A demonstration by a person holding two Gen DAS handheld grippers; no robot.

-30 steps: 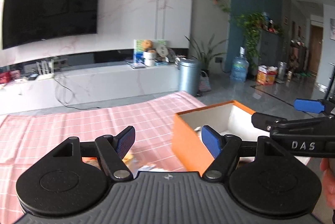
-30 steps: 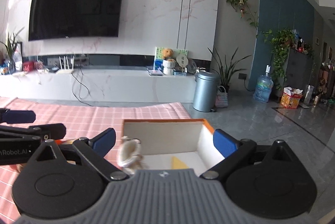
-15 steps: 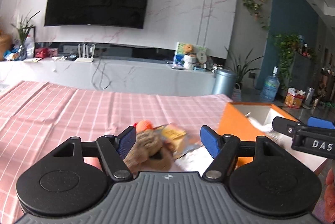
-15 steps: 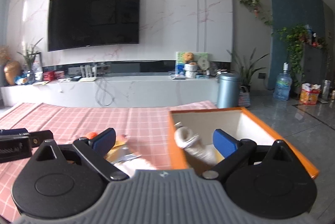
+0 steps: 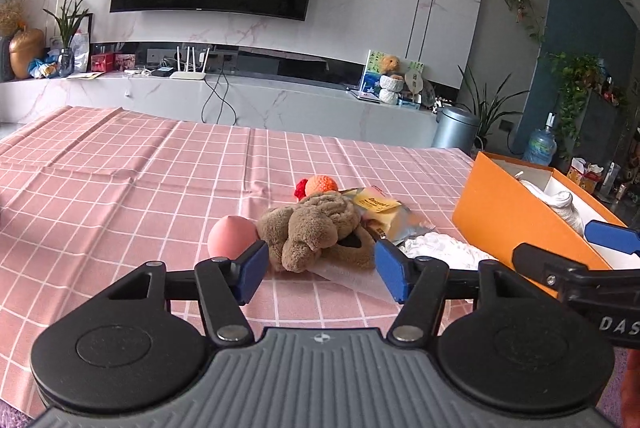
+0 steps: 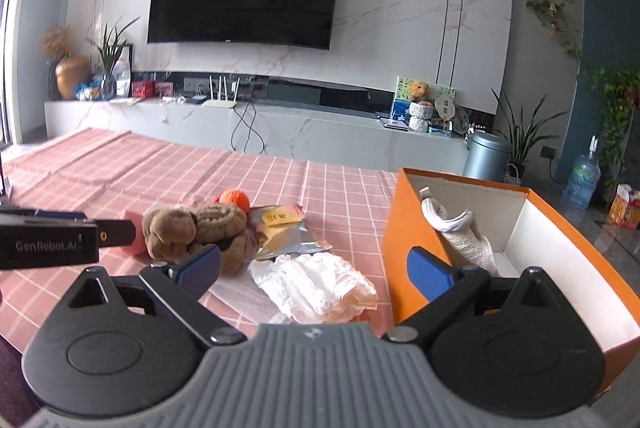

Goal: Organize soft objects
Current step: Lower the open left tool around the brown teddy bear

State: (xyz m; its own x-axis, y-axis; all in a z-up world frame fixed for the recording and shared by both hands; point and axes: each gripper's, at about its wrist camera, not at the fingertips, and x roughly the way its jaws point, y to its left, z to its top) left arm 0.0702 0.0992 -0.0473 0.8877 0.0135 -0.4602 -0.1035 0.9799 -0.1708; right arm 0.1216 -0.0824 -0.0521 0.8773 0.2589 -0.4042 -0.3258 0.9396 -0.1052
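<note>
Left wrist view showed our left gripper (image 5: pixel 320 270) closing, nothing yet between its jaws, so we judged centring on the brown plush toy (image 5: pixel 316 230) best.

the left gripper (image 5: pixel 320 270), black with blue pads, hovers over a pink checked tablecloth (image 5: pixel 120 187), its jaws closing with nothing pressed between them. just ahead lies a brown plush toy (image 5: pixel 316 228), a pink ball (image 5: pixel 232 236) touching its left side, an orange knitted ball (image 5: pixel 321 184) behind it. a yellow snack packet (image 5: pixel 380 207) and crumpled white cloth (image 5: pixel 436 246) lie to its right, near an orange cardboard box (image 5: pixel 504 216). the right gripper (image 5: pixel 568 260) reaches in over the box.
</note>
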